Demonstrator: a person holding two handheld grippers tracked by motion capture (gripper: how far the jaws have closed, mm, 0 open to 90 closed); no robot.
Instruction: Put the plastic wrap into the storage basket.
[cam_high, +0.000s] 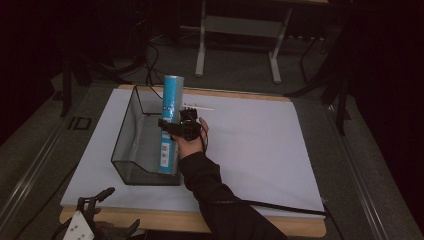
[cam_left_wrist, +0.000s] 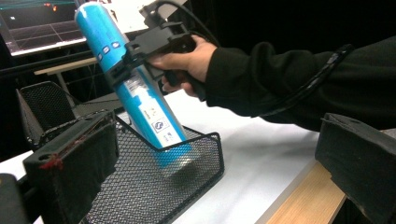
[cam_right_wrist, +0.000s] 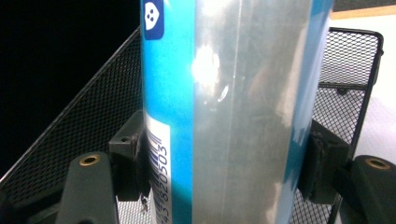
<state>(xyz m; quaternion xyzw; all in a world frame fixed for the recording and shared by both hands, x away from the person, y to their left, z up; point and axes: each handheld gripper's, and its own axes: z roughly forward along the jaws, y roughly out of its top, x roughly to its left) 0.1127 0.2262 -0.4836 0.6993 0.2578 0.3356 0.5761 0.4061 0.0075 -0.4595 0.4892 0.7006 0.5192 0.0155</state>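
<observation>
While the right tool (cam_high: 172, 124) pinches the tall blue shiny tube (cam_high: 170, 125), tilted in the black wire mesh basket (cam_high: 131, 150) near the table's (cam_high: 260, 150) far left corner, it could slip or tip the basket. The left tool (cam_high: 107, 207), spread wide, waits at the near edge.

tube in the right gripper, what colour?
Bright blue tube with a silvery reflective strip and white label patches; the left gripper view shows it best, clamped in the right gripper.

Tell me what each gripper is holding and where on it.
The right gripper clamps the blue tube around its middle, its lower end inside the mesh basket. The left gripper is open and holds nothing.
</observation>
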